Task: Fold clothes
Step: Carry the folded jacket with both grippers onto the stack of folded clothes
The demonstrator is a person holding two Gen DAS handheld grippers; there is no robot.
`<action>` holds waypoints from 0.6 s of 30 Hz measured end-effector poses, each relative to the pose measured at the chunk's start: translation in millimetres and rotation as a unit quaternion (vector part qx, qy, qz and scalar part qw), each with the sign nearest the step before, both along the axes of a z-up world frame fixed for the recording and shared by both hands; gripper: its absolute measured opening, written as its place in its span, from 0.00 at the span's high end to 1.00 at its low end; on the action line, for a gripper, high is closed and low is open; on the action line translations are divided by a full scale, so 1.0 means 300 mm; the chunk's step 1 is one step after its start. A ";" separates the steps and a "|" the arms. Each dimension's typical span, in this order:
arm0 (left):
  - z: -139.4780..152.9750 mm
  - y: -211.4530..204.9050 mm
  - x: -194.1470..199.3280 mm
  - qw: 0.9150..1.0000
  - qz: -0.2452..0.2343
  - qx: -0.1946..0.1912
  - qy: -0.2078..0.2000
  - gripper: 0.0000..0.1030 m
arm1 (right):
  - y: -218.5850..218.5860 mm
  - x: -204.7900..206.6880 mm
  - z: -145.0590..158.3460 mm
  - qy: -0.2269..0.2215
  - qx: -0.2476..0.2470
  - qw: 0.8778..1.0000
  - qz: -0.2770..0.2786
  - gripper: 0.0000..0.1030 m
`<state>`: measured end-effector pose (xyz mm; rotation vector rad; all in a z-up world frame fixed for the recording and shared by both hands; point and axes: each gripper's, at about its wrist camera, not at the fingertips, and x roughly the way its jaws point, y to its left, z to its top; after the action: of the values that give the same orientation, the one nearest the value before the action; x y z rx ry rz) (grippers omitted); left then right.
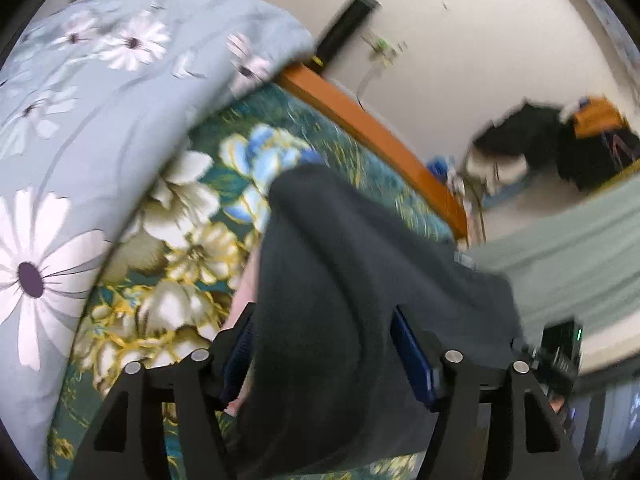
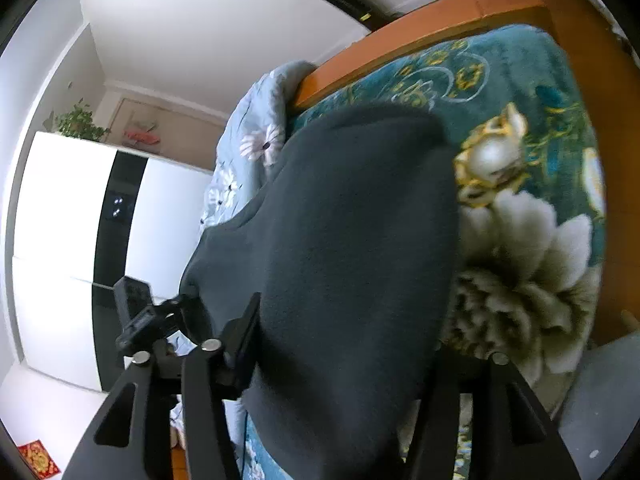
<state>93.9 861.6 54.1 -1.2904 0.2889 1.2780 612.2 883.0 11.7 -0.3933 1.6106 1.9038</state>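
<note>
Left hand-held gripper point(image 1: 326, 356) holds dark garment point(image 1: 360, 288). Right hand-held gripper point(image 2: 340, 356) holds it too, over floral blanket point(image 2: 520, 232) on bed

Two fisheye views, each looking forward along a pair of black tongs from just behind them. The left wrist camera sits very close over a dark garment point(image 1: 352, 280), facing across a bed with a teal flowered blanket point(image 1: 192, 240) toward an orange wooden bed frame point(image 1: 376, 136) and a pale wall; the picture is tilted and blurred. The right wrist camera, equally close, faces the same dark garment point(image 2: 352, 240), blanket point(image 2: 520, 220) and bed frame point(image 2: 440, 20), with a white wardrobe point(image 2: 60, 220) at its left edge. Both share a grey daisy-print quilt point(image 1: 80, 120).
</note>
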 end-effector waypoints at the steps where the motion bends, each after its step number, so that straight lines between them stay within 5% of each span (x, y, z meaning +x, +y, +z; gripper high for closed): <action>1: 0.012 -0.007 -0.017 1.000 0.020 0.003 0.001 0.29 | 0.002 0.013 0.002 -0.002 0.001 1.000 -0.005 0.45; 5: 0.050 -0.021 -0.022 0.998 0.040 0.003 0.048 0.29 | 0.002 0.097 0.028 -0.029 -0.001 0.998 -0.050 0.45; 10: 0.182 -0.095 0.094 0.985 -0.007 0.073 0.158 0.29 | -0.057 0.110 0.198 -0.161 0.081 0.979 -0.090 0.45; 14: 0.193 -0.144 0.196 0.977 -0.055 0.103 0.181 0.29 | -0.135 0.000 0.318 -0.167 0.161 0.971 -0.056 0.45; 18: 0.117 -0.133 0.254 0.974 -0.077 0.092 0.191 0.29 | -0.183 -0.174 0.296 -0.161 0.189 0.968 0.038 0.45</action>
<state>170.1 821.8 89.2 -0.8434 0.5192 1.3783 559.9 828.0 100.3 -0.5712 1.0093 2.0259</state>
